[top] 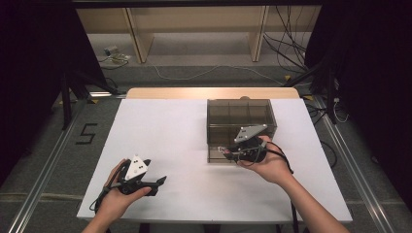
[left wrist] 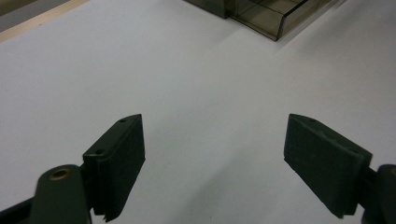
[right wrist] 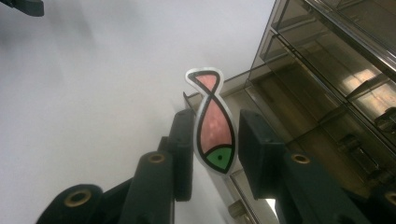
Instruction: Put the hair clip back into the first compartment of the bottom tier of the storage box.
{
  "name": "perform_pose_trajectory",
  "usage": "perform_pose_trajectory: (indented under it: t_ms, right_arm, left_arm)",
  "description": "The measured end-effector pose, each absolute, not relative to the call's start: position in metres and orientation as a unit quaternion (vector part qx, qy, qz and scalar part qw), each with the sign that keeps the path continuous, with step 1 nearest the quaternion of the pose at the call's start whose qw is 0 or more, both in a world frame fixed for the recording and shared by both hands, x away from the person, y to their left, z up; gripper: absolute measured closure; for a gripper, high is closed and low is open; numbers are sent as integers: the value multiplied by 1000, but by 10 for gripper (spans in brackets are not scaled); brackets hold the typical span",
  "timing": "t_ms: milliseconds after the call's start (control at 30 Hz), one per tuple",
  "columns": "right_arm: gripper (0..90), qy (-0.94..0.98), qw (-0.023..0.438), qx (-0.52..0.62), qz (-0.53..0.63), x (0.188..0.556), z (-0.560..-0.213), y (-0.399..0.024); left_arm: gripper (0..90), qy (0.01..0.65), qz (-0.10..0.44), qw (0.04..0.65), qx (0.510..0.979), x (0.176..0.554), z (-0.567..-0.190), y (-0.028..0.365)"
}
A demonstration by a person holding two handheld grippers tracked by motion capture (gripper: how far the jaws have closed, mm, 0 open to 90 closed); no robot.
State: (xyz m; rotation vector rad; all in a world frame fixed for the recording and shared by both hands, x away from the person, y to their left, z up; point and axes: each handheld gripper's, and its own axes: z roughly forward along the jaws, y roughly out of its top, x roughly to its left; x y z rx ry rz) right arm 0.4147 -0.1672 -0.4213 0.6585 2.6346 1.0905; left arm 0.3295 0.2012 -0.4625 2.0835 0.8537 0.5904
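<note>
The fish-shaped sticker [right wrist: 212, 123] stands between the right gripper's jaws in the middle of the right gripper view: a flat cut-out with a white edge, black outline, pink speckled body and tail, and a green head with a black dot for an eye. It carries no writing that I can read. The left jaw pad lies against it; a thin gap shows at the right pad, so whether it is truly pinched I cannot tell.

At the left edge of the high view a dark "5" mark [top: 87, 134] sits on the floor beside the table. Lower left, a hand [top: 115, 196] holds the left gripper [top: 158, 185] low over the white table [top: 170, 126]; in the left gripper view its jaws are spread wide with only bare white surface between them, and a corner of the box is cut off by the top edge.

Right of centre stands the smoky transparent box [top: 241, 112], divided into compartments. The right gripper [top: 226, 152], held in the other hand [top: 272, 165], is at the box's near wall; there the sticker is too small to make out. In the right gripper view the box fills the right side, its compartments blurred and cut off by the frame. The tip of the other gripper pokes in at the upper left corner.
</note>
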Motion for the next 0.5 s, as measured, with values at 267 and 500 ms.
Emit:
perform_pose_trajectory:
  t_ms: [267, 500]
  right_arm:
    - [675, 894, 109, 227, 372, 415, -422, -166]
    - [676, 894, 111, 226, 372, 417, -423, -164]
  left_arm:
    - [205, 336, 233, 395, 823, 329, -462, 201]
    - [205, 338, 233, 396, 822, 329, -462, 201]
